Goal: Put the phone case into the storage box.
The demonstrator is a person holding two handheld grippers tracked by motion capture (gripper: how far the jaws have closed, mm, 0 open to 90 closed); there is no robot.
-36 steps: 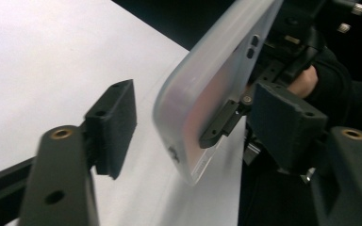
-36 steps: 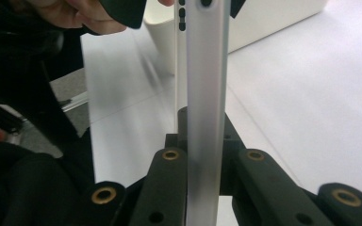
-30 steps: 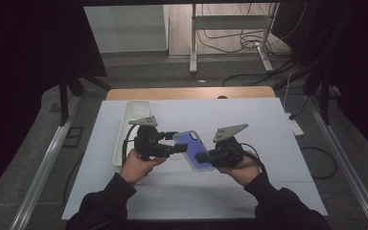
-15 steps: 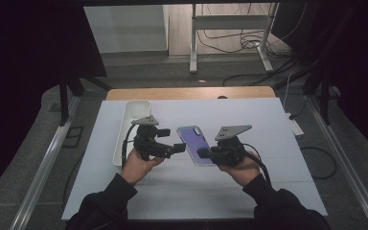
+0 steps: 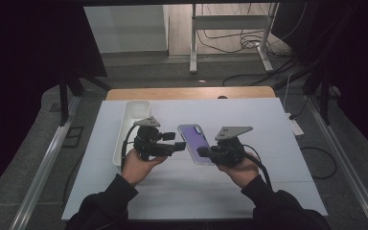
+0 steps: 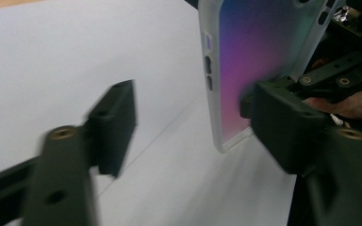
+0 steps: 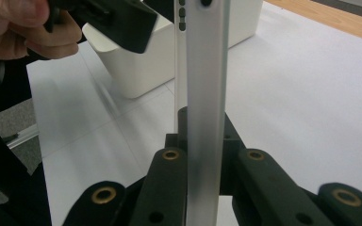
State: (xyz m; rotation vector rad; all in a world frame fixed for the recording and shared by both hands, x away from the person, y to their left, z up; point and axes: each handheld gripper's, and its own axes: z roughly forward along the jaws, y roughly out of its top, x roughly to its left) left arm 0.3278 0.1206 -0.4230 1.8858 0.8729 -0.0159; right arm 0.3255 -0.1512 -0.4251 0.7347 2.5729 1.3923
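Note:
A purple phone case (image 5: 195,140) with a translucent rim is held above the white table. My right gripper (image 5: 202,152) is shut on its near end; in the right gripper view the case (image 7: 206,84) stands edge-on between the closed jaws of that gripper (image 7: 202,141). My left gripper (image 5: 175,141) points at the case from the left. Its jaws have just been closing and still stand apart. In the left gripper view the case (image 6: 254,61) lies by one jaw of the left gripper (image 6: 193,113), and the other jaw is clear of it.
A long white tray (image 5: 133,120) stands on the table left of my left hand, and also appears behind the case as a white tray (image 7: 141,66). The white table sheet (image 5: 268,124) spreads to the right. A wooden strip (image 5: 191,93) runs along the far edge.
The case has swung from a tilted pose between both grippers to pointing away, held by the right gripper. The left jaws spread wide, then narrowed again.

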